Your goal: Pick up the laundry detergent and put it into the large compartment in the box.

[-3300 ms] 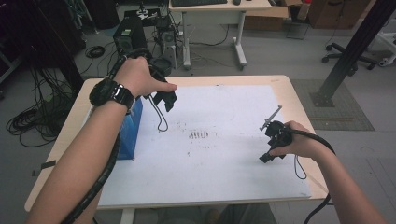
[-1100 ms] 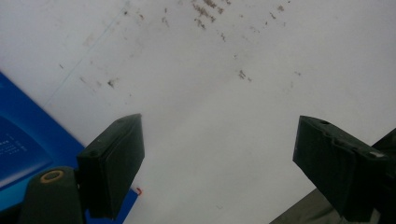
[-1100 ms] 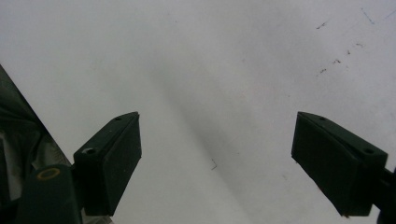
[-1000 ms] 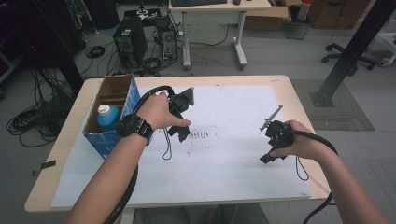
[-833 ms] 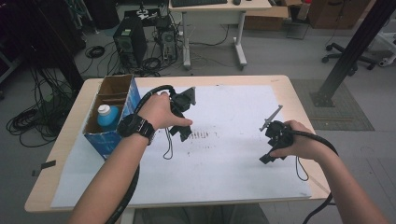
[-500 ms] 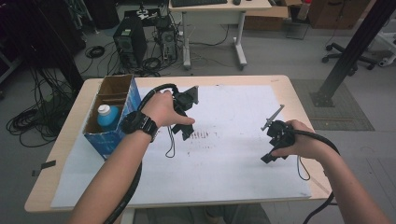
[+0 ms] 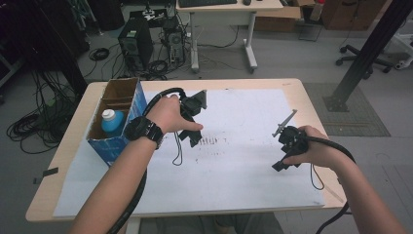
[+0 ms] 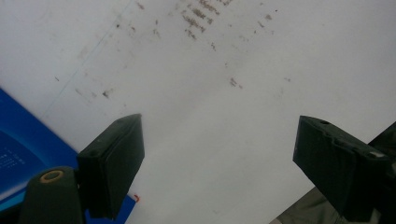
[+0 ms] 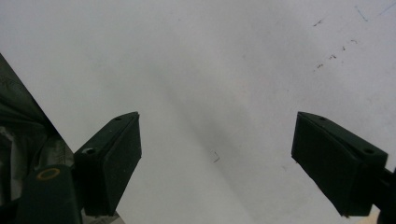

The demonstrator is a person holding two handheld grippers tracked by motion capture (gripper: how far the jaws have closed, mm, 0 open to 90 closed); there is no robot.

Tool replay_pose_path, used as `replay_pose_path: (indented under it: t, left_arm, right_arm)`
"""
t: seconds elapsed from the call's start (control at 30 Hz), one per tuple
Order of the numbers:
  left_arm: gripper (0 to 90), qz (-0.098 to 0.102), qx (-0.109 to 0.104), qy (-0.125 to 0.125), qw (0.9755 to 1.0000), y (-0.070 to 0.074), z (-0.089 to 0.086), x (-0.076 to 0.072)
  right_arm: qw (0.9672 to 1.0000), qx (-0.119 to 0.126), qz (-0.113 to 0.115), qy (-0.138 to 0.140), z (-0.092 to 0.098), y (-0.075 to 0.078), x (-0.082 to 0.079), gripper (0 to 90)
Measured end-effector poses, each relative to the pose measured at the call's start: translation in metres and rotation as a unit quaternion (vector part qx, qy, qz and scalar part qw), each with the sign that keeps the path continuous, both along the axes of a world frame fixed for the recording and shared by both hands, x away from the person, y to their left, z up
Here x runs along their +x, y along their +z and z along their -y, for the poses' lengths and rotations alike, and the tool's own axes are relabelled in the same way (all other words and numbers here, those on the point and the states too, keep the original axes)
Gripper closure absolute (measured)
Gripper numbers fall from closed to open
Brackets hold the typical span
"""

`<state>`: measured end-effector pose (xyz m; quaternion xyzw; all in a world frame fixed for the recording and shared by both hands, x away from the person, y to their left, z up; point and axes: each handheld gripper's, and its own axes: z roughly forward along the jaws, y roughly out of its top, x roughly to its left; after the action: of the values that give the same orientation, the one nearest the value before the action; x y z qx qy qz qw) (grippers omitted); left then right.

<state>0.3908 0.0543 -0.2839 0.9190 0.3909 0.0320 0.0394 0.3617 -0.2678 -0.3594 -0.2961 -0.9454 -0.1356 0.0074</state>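
Note:
A blue-sided cardboard box (image 7: 118, 127) stands at the table's left edge with a blue-capped bottle (image 7: 112, 120) inside. My left gripper (image 7: 192, 135) hovers over the white sheet (image 7: 234, 170) right of the box; in the left gripper view its jaws stand wide apart around bare smudged paper (image 8: 219, 93), with the box's blue side (image 8: 18, 144) at the lower left. My right gripper (image 7: 282, 163) is held low near the table's right side. In the right gripper view its jaws are also wide apart, with nothing but white paper (image 9: 210, 93) between them.
The white sheet covers most of the wooden table (image 7: 73, 126) and carries dark smudges (image 7: 209, 142) near its middle. Cables trail from both grippers. Behind the table stand a computer tower (image 7: 131, 41), a desk (image 7: 224, 9) and a black post (image 7: 365, 48).
My left gripper has come away from the box and moved right to the middle of the sheet; the bottle now shows in the box. My right gripper has hardly moved.

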Motion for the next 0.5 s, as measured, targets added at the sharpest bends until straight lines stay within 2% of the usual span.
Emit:
replay_pose_path:
  t: [0.5]
  left_arm:
    - [16.8, -0.004, 0.002, 0.003, 1.0, -0.0018, -0.0003, -0.0045]
  right_arm:
    - [1.0, 0.001, 0.002, -0.002, 0.0014, 0.0003, -0.0044, 16.2]
